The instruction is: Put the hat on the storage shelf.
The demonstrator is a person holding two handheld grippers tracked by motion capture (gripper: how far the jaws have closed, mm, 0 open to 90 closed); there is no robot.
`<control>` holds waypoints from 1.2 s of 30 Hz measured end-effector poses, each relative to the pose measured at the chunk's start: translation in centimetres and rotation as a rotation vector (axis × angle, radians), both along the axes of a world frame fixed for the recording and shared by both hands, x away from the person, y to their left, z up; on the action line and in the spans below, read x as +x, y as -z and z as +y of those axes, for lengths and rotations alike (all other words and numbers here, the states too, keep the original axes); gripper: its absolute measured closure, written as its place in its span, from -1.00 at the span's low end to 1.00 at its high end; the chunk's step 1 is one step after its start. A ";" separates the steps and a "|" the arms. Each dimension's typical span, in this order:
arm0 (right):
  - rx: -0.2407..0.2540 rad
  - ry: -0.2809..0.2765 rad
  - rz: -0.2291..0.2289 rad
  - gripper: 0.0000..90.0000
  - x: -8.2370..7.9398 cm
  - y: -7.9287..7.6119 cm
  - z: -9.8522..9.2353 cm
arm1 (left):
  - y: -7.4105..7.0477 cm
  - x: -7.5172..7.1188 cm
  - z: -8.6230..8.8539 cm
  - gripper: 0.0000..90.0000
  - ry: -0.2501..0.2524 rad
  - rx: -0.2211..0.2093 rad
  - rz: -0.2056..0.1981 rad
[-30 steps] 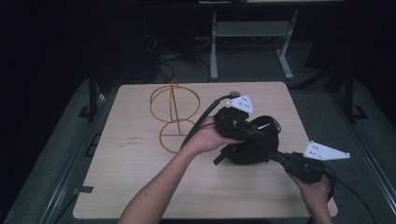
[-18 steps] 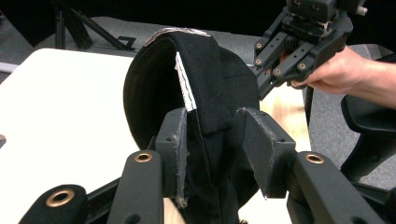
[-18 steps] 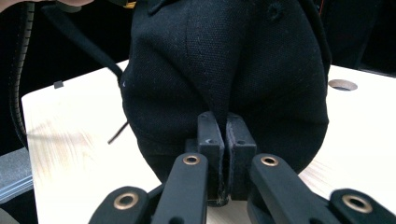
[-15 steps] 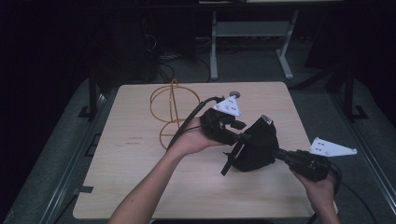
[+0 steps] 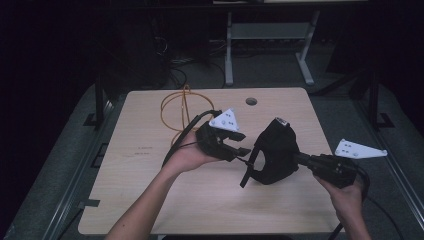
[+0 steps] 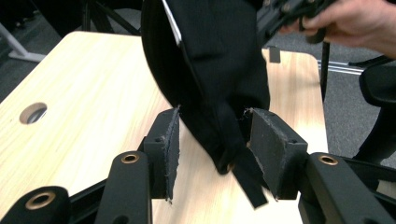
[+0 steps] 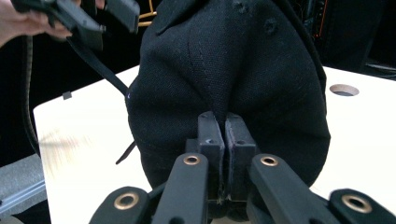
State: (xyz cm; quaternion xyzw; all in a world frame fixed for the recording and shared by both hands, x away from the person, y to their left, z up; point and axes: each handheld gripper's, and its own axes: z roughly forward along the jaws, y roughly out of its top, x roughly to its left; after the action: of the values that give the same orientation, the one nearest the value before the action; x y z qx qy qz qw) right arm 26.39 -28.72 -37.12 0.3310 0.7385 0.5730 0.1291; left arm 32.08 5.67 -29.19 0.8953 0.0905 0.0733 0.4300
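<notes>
I see a black cap point(image 5: 274, 152) with plain black fabric and a black strap point(image 6: 247, 179). My left gripper point(image 5: 241, 143) and right gripper point(image 7: 222, 140) are black, with brass-coloured rivets and pale grey plates point(image 5: 359, 149). The table point(image 5: 150, 170) is light wood grain; the wire stand point(image 5: 181, 111) is orange.

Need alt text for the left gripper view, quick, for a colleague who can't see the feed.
A black cap hangs between the left claw's open pads, its strap end dangling in the gap over a light wooden table. At upper right, a hand holds the other gripper.
</notes>
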 end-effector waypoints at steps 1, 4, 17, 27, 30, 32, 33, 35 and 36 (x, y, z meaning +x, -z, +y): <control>0.005 0.000 -0.002 0.95 0.0 -0.1 0.0 | 0.1 -0.1 0.2 0.16 -0.004 -0.005 0.001; 0.011 0.008 -0.004 0.95 0.2 -0.5 -0.2 | 0.6 -0.2 0.9 0.15 -0.008 -0.002 0.000; 0.003 0.007 -0.018 0.95 1.3 -3.5 -0.7 | 2.7 -1.5 3.1 0.11 -0.035 0.010 -0.019; -0.028 -0.003 -0.017 0.95 2.3 -5.5 -0.9 | 5.0 -2.5 4.7 0.07 -0.059 0.022 -0.017; -0.035 -0.003 -0.016 0.95 2.4 -5.9 -0.8 | 5.8 -2.7 4.9 0.05 -0.064 0.017 -0.011; -0.039 -0.005 -0.014 0.95 2.6 -6.2 -0.8 | 6.2 -2.9 5.2 0.04 -0.063 0.029 -0.016; -0.041 -0.006 -0.015 0.95 2.7 -6.3 -0.8 | 6.4 -2.9 5.2 0.04 -0.065 0.030 -0.019; -0.044 -0.009 -0.018 0.95 2.9 -6.6 -0.7 | 7.0 -3.1 5.4 0.03 -0.067 0.036 -0.014; -0.046 -0.006 -0.020 0.95 2.9 -6.7 -0.6 | 7.2 -3.2 5.5 0.03 -0.068 0.041 -0.015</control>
State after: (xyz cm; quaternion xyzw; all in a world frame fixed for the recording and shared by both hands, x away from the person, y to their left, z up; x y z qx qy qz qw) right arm 29.31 -29.30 -30.39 0.3200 0.7512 0.5596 0.1422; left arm 28.92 11.13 -36.43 0.8997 0.1160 0.0966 0.4095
